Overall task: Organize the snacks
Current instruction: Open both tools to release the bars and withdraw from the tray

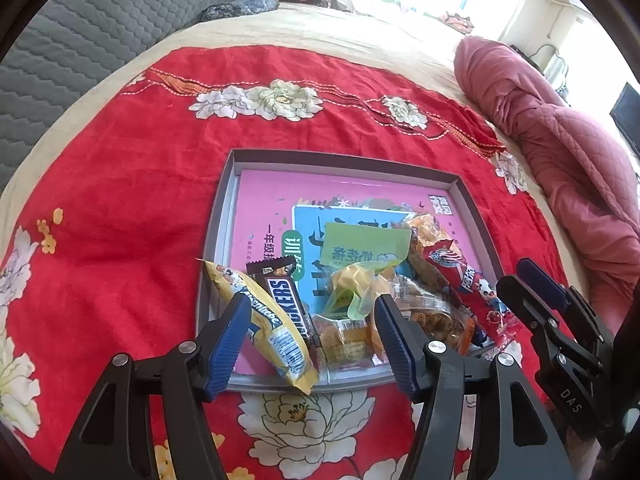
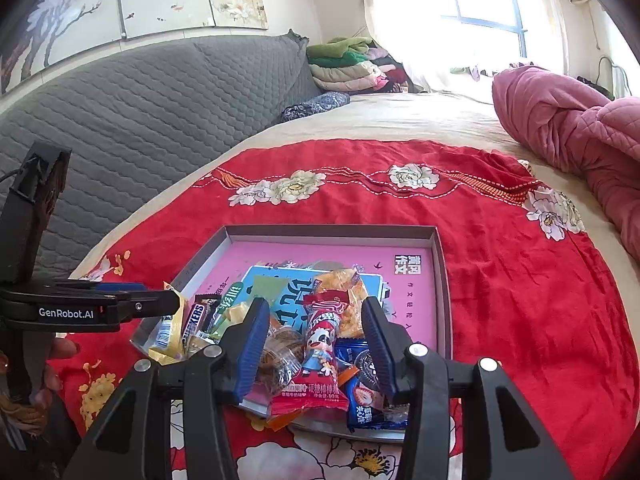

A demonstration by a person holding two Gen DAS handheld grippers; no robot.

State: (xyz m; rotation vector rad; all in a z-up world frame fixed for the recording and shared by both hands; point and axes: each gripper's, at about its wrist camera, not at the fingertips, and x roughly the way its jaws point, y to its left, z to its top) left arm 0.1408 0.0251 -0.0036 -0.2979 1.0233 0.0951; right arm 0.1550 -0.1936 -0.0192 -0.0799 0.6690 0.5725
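Note:
A shallow grey box (image 1: 224,216) (image 2: 440,264) with a pink printed bottom lies on the red flowered cloth. Snacks are piled at its near edge: a yellow packet (image 1: 276,332), a Snickers bar (image 1: 290,304) (image 2: 196,318), a green packet (image 1: 364,246), a red lollipop packet (image 1: 472,292) (image 2: 320,344), a blue Oreo packet (image 2: 366,392) and clear-wrapped biscuits (image 2: 280,356). My left gripper (image 1: 312,320) is open and empty over the near left of the pile. My right gripper (image 2: 314,340) is open, its fingers either side of the red packet without gripping it. The right gripper also shows in the left view (image 1: 536,292).
The red cloth (image 1: 120,184) covers a beige bed. A pink quilt (image 1: 560,140) (image 2: 568,128) lies bunched at the right. A grey padded headboard (image 2: 140,120) stands at the left, with folded blankets (image 2: 348,64) behind it.

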